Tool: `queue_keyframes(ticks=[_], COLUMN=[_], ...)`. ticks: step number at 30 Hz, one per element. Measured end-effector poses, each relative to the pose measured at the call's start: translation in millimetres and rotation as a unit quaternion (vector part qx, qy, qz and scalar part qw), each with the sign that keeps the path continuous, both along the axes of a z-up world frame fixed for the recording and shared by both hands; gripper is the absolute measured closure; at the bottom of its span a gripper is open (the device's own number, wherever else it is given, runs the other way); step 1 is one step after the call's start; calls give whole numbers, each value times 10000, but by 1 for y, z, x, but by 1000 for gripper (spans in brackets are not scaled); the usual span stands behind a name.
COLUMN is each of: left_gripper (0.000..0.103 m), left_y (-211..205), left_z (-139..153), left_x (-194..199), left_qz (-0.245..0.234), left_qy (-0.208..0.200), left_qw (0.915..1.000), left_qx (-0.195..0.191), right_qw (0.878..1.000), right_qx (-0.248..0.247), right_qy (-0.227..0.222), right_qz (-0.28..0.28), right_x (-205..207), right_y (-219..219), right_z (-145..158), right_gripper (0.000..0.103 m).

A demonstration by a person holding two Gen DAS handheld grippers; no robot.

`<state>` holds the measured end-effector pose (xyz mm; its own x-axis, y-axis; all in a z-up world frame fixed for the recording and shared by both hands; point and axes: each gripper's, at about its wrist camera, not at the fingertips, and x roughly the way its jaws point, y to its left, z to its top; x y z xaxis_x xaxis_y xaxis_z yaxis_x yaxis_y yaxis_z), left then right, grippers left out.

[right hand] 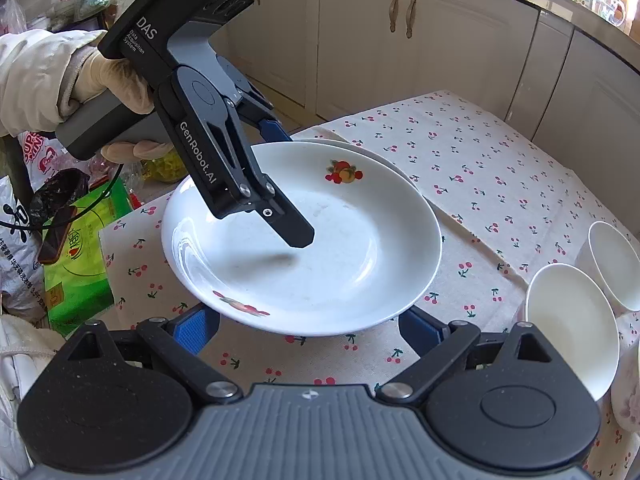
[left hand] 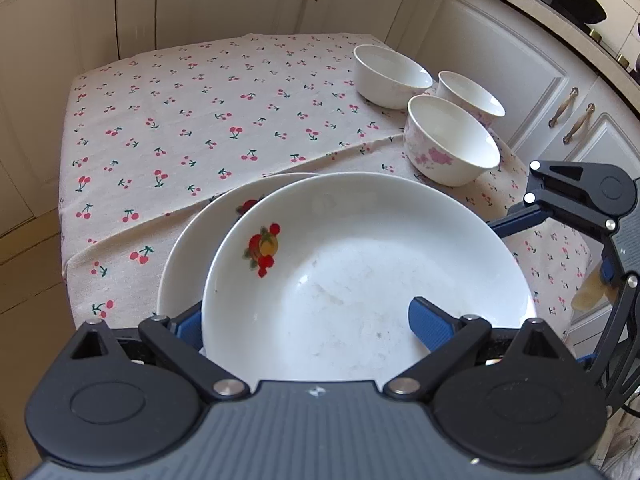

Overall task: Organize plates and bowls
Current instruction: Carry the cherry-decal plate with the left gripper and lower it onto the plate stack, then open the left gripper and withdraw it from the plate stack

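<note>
I hold 2 grippers over a table covered with a cherry-print tablecloth [left hand: 200, 120]. My left gripper [left hand: 308, 320] has its jaws spread wide and pinches nothing. The near rim of the top plate [left hand: 360, 260] stands between them: 1 blue finger [left hand: 430, 324] is over the inside of the plate, and the other is outside the rim on the left. In the right wrist view this gripper comes down from the upper left, held by a gloved hand [right hand: 116, 84], and its black fingertip hovers just above the plate's white bottom.

My right gripper [right hand: 308, 330] also has its jaws spread wide. Its 2 blue fingers point at the near edge of the same plate, and the rim hides their tips. I cannot tell if they touch the plate.

The top plate is white, with a fruit picture inside. It lies on the lower plate [left hand: 184, 264], shifted a little to 1 side, so a crescent of the lower plate shows. Both plates are at the near side of the table.

3 white bowls [left hand: 452, 140] stand upright and close together near the right edge of the cloth, apart from the plates. The nearest 1 has pink flowers on its side. Pale cabinets [right hand: 440, 40] stand behind the table.
</note>
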<state>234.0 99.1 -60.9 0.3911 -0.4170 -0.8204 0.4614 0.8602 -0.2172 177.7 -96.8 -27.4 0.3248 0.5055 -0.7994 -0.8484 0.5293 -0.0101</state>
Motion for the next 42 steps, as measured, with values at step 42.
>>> queue_keyframes(ticks=[42], left_gripper=[4], left_y=[22], left_z=[17], left_x=[-17], left_qz=[163], left_qy=[61], left_qw=[9997], left_qx=[167], right_qw=[9984], right_qx=[246], right_qy=[-424], right_qz=[-290], right_x=[-8], right_y=[-3], right_z=[7], right_gripper=[0])
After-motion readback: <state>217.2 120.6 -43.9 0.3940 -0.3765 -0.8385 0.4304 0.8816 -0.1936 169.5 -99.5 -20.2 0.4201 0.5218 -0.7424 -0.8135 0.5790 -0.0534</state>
